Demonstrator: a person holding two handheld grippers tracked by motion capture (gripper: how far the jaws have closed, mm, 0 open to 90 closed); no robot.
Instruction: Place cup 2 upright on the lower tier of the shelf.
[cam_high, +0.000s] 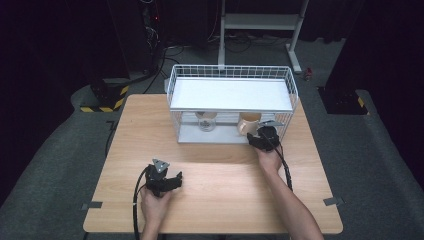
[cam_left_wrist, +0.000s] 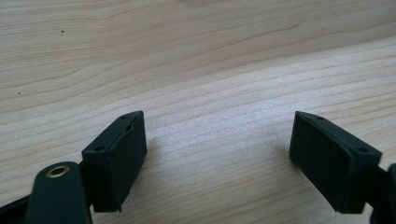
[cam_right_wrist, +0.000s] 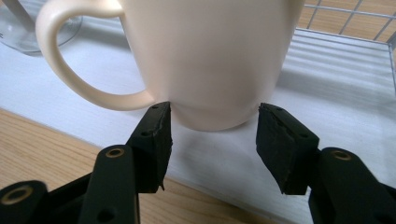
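While clamped low by the right gripper (cam_right_wrist: 212, 126), cream mug (cam_right_wrist: 210, 56) — glossy, looped handle, upright

Cream mug (cam_right_wrist: 210, 56), upright, handle (cam_right_wrist: 70, 60) to its side, on white lower shelf (cam_right_wrist: 327, 70) of wire rack (cam_high: 172, 85)

I see a wooden table (cam_high: 215, 175) with a white wire rack (cam_high: 231, 102) standing at its far edge

No legible text, label, brand, number or sign appears in any view. The yellow-and-black hazard striping (cam_high: 107, 106) on the floor, at the left of the high view, carries no characters.
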